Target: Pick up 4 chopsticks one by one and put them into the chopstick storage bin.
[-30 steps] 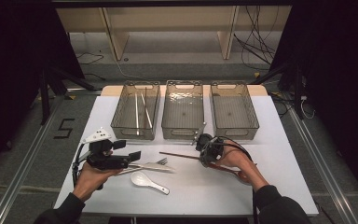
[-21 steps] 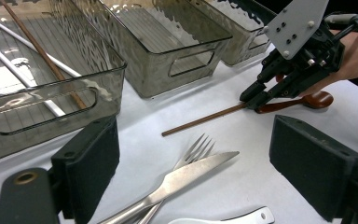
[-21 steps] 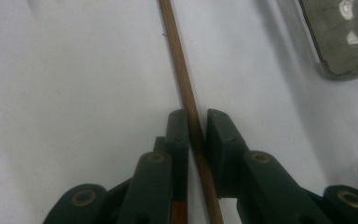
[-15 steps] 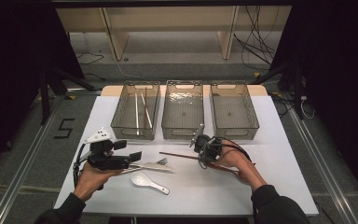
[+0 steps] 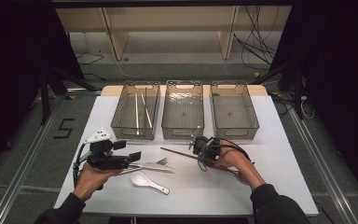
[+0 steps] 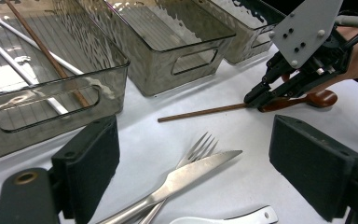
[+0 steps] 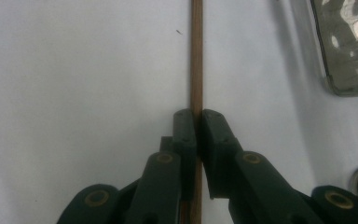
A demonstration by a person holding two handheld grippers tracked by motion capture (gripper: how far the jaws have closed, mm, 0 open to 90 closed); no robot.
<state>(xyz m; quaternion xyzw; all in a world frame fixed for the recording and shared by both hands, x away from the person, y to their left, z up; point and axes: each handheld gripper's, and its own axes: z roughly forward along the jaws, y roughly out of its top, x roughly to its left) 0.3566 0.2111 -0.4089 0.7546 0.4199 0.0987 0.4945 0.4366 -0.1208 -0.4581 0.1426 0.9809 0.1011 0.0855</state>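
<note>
White worktop [image 5: 279, 154] carries three bins; right hand-held gripper [image 7: 196, 122] pinches a brown chopstick [image 7: 196, 56], likely for sorting, while left hand-held gripper [image 6: 193, 163] waits spread above knife [image 6: 186, 175].

Three bins [image 5: 185, 136] stand side by side behind a fork [image 5: 160, 162], knife [image 6: 186, 173] and spoon [image 5: 148, 181].

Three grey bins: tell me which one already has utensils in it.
The left bin, on the left gripper's side. It holds two pale sticks and a brown chopstick; the middle bin and right bin hold none.
</note>
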